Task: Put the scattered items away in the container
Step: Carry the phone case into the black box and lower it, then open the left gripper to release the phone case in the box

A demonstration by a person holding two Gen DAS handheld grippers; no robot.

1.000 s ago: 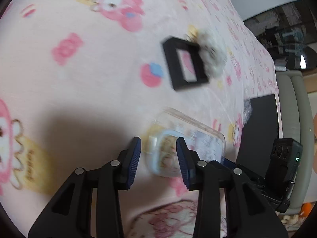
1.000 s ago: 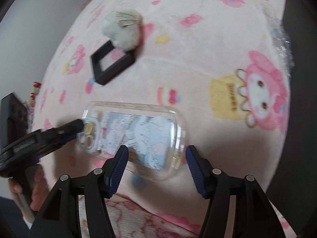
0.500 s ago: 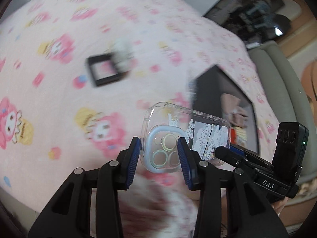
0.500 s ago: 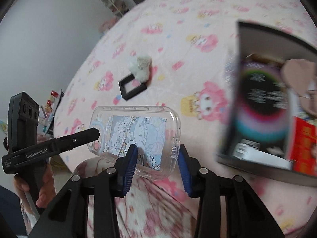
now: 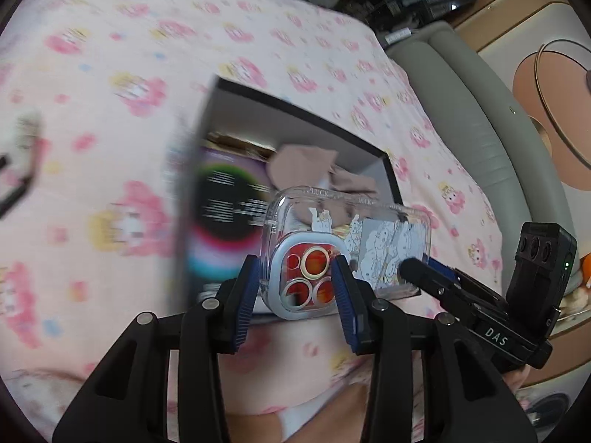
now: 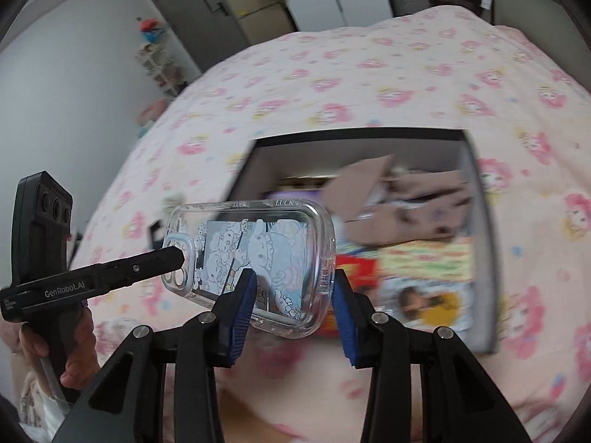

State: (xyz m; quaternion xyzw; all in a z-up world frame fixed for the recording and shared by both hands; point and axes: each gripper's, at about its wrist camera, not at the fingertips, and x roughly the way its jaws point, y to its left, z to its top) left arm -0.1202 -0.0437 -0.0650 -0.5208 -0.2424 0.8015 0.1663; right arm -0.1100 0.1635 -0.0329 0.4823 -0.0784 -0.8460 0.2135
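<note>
A clear phone case (image 5: 347,243) with cartoon drawings is held in the air by both grippers. My left gripper (image 5: 295,288) is shut on its camera end. My right gripper (image 6: 291,291) is shut on its other end (image 6: 280,258). The case hangs over the near edge of a black open box (image 5: 303,110), which also shows in the right wrist view (image 6: 354,136). The box holds printed cards and brown cardboard (image 6: 399,195). A black square frame (image 5: 11,188) lies blurred at the far left on the bed.
The box rests on a pink cartoon-print blanket (image 6: 369,74). A grey sofa (image 5: 480,103) stands beyond the bed's right side. A dark cabinet (image 6: 199,18) and shelves stand by the far wall.
Both grippers have carried the phone case up off the blanket and rightward over the black box. The frame and fluffy item have slid out to the left of view.
</note>
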